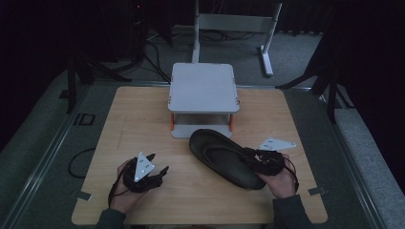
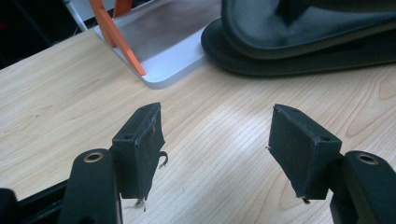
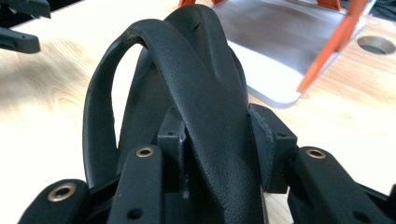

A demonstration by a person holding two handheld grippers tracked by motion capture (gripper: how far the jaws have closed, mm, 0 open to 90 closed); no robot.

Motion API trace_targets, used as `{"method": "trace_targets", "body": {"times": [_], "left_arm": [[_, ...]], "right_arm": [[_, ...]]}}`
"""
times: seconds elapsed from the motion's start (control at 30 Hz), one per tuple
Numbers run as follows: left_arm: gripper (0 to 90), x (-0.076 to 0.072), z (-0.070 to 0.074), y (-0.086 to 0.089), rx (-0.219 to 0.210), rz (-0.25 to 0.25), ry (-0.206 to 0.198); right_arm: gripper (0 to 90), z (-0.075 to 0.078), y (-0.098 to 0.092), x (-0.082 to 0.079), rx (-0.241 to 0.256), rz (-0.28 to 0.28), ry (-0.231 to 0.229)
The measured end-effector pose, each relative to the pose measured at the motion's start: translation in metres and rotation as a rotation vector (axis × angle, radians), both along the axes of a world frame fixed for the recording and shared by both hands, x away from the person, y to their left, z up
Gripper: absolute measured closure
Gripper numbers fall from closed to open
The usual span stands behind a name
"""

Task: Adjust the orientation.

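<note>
1. Right hand-held gripper (image 3: 215, 149), near the surface's (image 1: 143, 119) front right corner, is clamped on the strap of the black rubber flip-flop sandal (image 1: 219, 155).
2. Sandal's toe reaches the grey two-tier stand (image 1: 203, 88).
3. Left hand-held gripper (image 2: 217, 140), spread wide with nothing between its jaws, sits front left, well apart from the sandal.

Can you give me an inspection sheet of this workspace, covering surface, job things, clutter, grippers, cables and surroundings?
Surface: light wooden table, with a round hole near the rack in the right gripper view.
Job's things: black sandal lying in front of the grey two-tier rack with orange struts; rack shelves bare.
Clutter: nothing seen.
Grippers: right gripper shut on the sandal's strap; left gripper open over bare wood, holding nothing.
Cables: one trails from each gripper; a dark loop lies on the floor left of the table; more run behind it.
Surroundings: grey carpet, a white stand behind the rack, dark backdrop.
</note>
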State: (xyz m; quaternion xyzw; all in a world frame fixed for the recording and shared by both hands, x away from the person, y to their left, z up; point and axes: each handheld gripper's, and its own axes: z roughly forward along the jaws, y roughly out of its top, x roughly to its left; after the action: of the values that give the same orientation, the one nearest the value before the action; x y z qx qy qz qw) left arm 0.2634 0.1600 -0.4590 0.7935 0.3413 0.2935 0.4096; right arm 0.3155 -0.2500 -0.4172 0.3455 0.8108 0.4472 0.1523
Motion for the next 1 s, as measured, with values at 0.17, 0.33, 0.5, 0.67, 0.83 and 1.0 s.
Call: {"method": "trace_targets", "body": {"times": [0.17,0.33,0.5,0.67,0.83,1.0], "left_arm": [[35.2,0.0,0.0,0.0,0.001,-0.001,0.0],[35.2,0.0,0.0,0.001,-0.004,0.001,0.001],[35.2,0.001,-0.001,0.0,-0.001,-0.001,0.004],[35.2,0.001,-0.002,-0.002,0.002,-0.004,0.004],[35.3,0.002,-0.003,-0.002,0.002,-0.003,0.009],[35.3,0.002,-0.004,-0.004,0.003,-0.012,0.012]], "right_arm": [[56.2,-0.009,0.0,0.006,-0.008,-0.013,0.03],[54.0,-0.015,0.005,0.011,-0.076,-0.049,0.03],[53.3,-0.019,0.013,0.017,-0.105,-0.029,0.004],[52.7,-0.019,0.026,0.019,-0.121,-0.018,-0.055],[59.0,-0.011,0.041,0.019,-0.152,-0.013,-0.114],[72.4,-0.004,0.048,0.026,-0.215,0.004,-0.11]]}}
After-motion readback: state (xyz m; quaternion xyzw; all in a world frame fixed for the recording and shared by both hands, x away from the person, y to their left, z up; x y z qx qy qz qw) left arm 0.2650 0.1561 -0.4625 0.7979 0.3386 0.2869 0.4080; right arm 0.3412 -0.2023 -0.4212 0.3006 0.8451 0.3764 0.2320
